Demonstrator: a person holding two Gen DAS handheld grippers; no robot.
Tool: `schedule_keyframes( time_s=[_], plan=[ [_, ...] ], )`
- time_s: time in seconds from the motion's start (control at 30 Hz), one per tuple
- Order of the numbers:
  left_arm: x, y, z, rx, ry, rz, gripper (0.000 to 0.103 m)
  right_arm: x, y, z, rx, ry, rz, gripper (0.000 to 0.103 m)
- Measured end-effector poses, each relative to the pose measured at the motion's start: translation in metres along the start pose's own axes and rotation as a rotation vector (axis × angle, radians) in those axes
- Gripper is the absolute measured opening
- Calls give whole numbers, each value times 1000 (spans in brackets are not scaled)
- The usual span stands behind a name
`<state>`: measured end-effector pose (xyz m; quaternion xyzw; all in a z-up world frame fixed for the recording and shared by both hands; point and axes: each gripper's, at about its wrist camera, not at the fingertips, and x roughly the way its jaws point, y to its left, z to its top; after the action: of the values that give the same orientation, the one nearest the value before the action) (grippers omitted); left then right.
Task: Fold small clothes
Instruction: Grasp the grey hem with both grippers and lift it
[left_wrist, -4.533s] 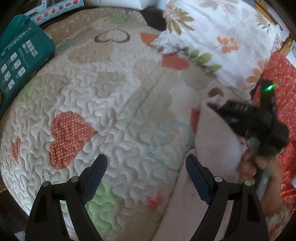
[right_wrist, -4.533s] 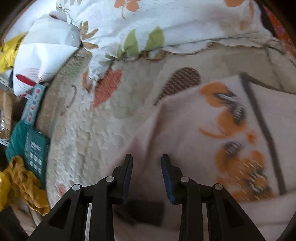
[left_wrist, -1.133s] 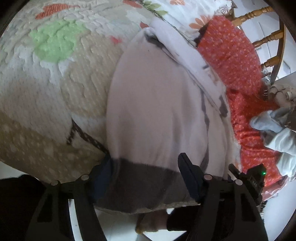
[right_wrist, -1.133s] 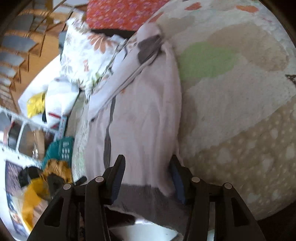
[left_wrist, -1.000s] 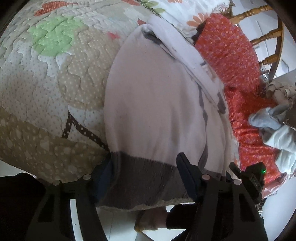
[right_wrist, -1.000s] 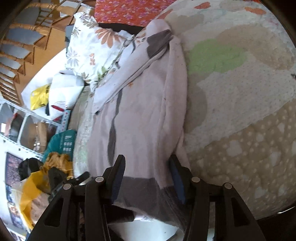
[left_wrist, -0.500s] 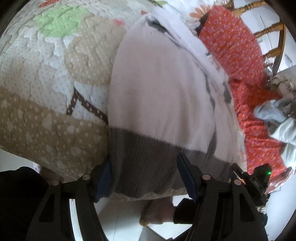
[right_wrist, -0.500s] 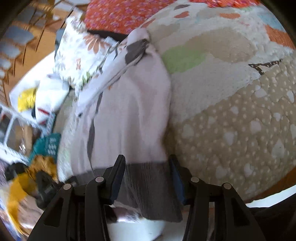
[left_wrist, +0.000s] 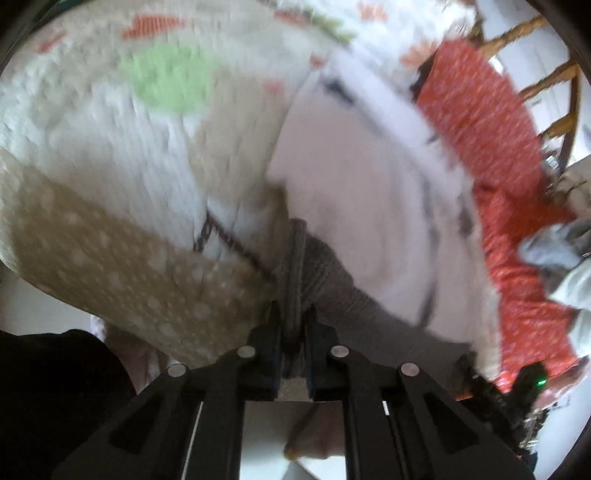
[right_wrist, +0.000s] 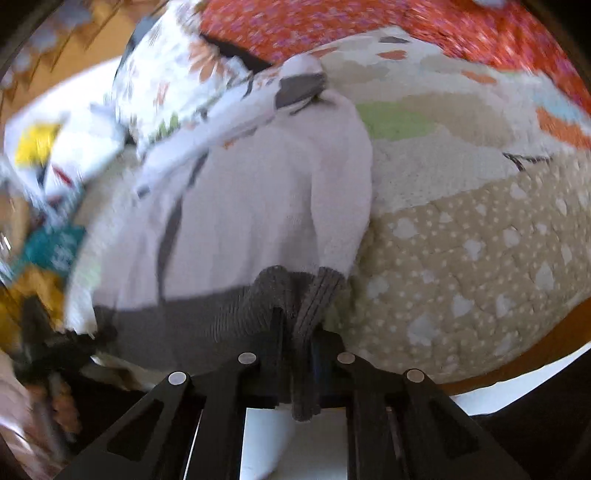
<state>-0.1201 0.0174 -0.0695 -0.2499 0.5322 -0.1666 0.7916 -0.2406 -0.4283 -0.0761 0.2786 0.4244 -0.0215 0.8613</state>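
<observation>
Since half a second ago both pairs of fingers have gone from straddling the grey ribbed hem to pinching it; your left gripper (left_wrist: 293, 332) now has its fingers together on a bunched fold of the hem (left_wrist: 295, 258) at one corner, and your right gripper (right_wrist: 295, 332) is likewise clamped on the hem (right_wrist: 288, 295) at the opposite corner; a tail of ribbing hangs down past the right fingers.

Position: the small sweater (right_wrist: 258, 206), pale body with grey hem and dark seams, lies flat on the quilted mat (right_wrist: 461, 258) with its hem at the near edge; collar end points away toward the floral pillow (right_wrist: 159, 85); red patterned fabric (left_wrist: 476, 125) lies beyond it; a wooden chair (left_wrist: 546, 77) shows at the far right of the left view.

Judgement: step in hand appears to be the lengthwise fold, hem carried up toward the collar.

How to do it well: lift both corners together and keep them level, so the hem stays taut between your grippers and does not sag in the middle; travel in one arc over the body, not dragging it across the mat; lay the hem square to the shoulder line before you let go; both views are motion-blurred, so slow down near placement.

Risk: each grip holds a gathered wad, not a flat edge; expect a wrinkle at each corner on release, smooth afterward.
</observation>
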Motion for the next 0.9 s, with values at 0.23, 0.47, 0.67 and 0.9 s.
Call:
schedule_keyframes(
  time_s=[0.23, 0.47, 0.67, 0.9],
  plan=[
    [-55, -21, -32, 47, -40, -66, 9, -45, -22, -12, 129, 33, 241, 11],
    [-39, -10, -24, 2, 7, -58, 9, -51, -14, -23, 94, 95, 259, 11],
    [-29, -45, 64, 84, -111, -34, 9, -51, 29, 46, -25, 30, 250, 11],
    [28, -96, 176, 111, -186, 8, 9, -18, 66, 166, -54, -68, 213, 11]
  ],
)
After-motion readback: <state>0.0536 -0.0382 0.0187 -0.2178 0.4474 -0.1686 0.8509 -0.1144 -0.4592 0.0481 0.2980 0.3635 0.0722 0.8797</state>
